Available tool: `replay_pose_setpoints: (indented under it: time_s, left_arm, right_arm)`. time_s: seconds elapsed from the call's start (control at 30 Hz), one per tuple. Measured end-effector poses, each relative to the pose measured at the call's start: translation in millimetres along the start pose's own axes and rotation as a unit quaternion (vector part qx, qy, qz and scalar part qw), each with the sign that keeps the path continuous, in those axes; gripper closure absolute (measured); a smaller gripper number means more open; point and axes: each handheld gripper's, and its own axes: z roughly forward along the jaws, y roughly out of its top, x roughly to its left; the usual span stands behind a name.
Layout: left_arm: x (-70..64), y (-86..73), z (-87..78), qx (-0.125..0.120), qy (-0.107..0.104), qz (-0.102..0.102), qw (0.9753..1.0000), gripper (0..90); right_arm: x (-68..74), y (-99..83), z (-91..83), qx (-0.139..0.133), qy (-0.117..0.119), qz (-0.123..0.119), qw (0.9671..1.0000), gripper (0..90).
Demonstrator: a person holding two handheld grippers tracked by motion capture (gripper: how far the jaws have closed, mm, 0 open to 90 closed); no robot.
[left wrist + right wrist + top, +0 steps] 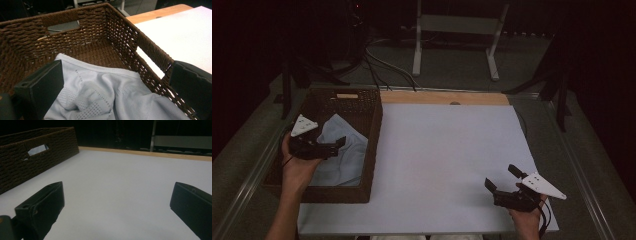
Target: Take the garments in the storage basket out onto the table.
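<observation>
1. The table, a pale sheet with a wooden strip at its 12 o'clock edge, carries the work; its middle is bare.
2. The basket, dark woven wicker with cut-out handles, stands at the table's 9 o'clock side. It looks stiff enough to stay put while something is pulled from it.
3. The cloth, a pale blue garment with a mesh weave and a hemmed edge, lies crumpled inside the basket, toward its 6 o'clock end, with bare basket floor beyond it at 12 o'clock. It is likely light, soft and limp: it will sag and trail when lifted, and may drag on the wicker rim. The raised fold near the middle looks like the best hold, since a pinch there takes in several layers; the flat hem would give the jaws less to bite.
4. The left gripper hovers over the cloth inside the basket, jaws wide apart with nothing between them, aimed toward 3 o'clock. In the left gripper view the cloth lies just below and between the jaws.
5. The right gripper waits at the table's 5 o'clock corner, well apart from the basket, jaws spread and empty above bare table.
</observation>
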Motion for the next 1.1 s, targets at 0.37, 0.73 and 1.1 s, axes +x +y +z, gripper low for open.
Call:
replay_pose_setpoints:
  time_s: [0.37, 0.73, 1.1]
  left_arm:
    - [4.9, 1.9, 8.2, 0.013, 0.0, 0.005, 0.9999, 1.3]
    - [8.9, -0.4, 20.5, 0.045, -0.018, 0.011, 0.9988, 1.4]
    - [16.6, -2.5, 28.2, 0.059, -0.009, 0.001, 0.9982, 1.3]
  right_arm:
    - [-0.2, 0.0, 0.1, 0.001, -0.001, 0.0, 1.0, 0.0]
    - [-0.2, -0.4, 1.3, 0.003, -0.002, -0.002, 1.0, 0.0]
    - [-0.3, -0.5, 1.5, 0.002, -0.002, -0.001, 1.0, 0.0]
